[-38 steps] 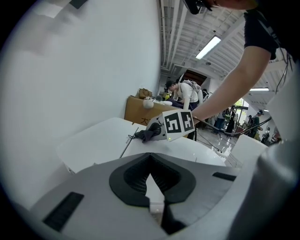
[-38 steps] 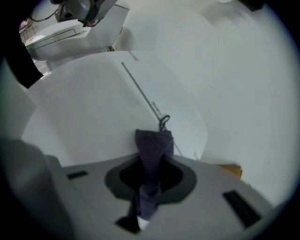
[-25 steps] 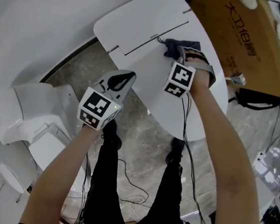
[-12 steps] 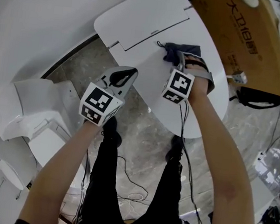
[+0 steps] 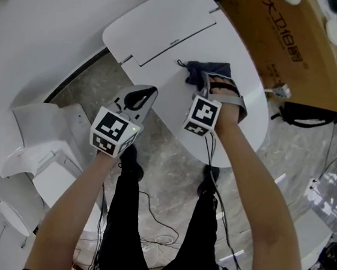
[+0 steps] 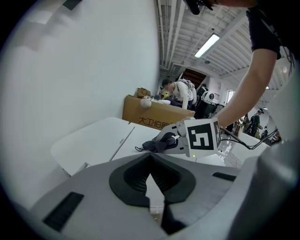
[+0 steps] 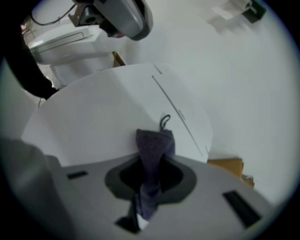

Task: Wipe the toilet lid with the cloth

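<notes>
The white oval toilet lid (image 5: pixel 172 95) lies shut below me. A dark blue cloth (image 5: pixel 208 74) rests bunched on its middle, near the seam at the lid's rear. My right gripper (image 5: pixel 213 89) is shut on the cloth and presses it onto the lid. In the right gripper view the cloth (image 7: pixel 154 145) runs out between the jaws onto the lid (image 7: pixel 108 122), its small loop pointing ahead. My left gripper (image 5: pixel 151 92) hovers at the lid's left edge, shut on nothing. The left gripper view looks past its own jaws (image 6: pixel 150 161) at the cloth (image 6: pixel 154 145).
A large cardboard box (image 5: pixel 293 49) stands right of the toilet, with a black bag (image 5: pixel 306 117) on the floor below it. White ceramic toilet parts (image 5: pixel 41 141) sit at the left. Cables (image 5: pixel 163 233) trail on the marble floor by my legs. A white wall lies behind.
My right gripper has drawn the cloth a little way along the lid, from the rear seam toward me. The left gripper has stayed beside the lid's left edge.
</notes>
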### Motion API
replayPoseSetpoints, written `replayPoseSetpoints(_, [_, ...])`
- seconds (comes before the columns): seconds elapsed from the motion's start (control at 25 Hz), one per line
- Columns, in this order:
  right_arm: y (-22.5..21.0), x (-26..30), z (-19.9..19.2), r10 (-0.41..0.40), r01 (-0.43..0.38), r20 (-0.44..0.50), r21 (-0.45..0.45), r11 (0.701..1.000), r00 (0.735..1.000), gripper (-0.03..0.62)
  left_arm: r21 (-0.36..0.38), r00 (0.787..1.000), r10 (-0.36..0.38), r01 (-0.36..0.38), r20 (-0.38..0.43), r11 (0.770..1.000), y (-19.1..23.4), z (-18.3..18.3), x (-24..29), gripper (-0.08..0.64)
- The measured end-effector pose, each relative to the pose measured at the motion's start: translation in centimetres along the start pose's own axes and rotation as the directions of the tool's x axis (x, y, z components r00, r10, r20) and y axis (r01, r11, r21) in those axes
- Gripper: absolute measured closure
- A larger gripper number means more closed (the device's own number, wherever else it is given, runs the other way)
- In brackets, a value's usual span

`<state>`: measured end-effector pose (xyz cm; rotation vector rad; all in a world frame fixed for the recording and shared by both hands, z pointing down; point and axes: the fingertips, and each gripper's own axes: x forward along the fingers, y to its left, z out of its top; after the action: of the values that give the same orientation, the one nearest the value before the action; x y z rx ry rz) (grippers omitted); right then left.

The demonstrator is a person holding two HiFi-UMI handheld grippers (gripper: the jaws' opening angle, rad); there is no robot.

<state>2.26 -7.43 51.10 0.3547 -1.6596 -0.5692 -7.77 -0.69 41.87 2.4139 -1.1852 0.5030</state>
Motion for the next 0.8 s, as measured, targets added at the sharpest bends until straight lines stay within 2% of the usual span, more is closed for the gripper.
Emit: replayPoseSetpoints(0.8, [4.4,-2.8,-0.4,-0.005,0.005,-0.005,0.018,1.0,1.0,0.528,-0.021,1.0,0.0,0.0,-0.018,1.0,-1.3,-0.8,0.3,0.543])
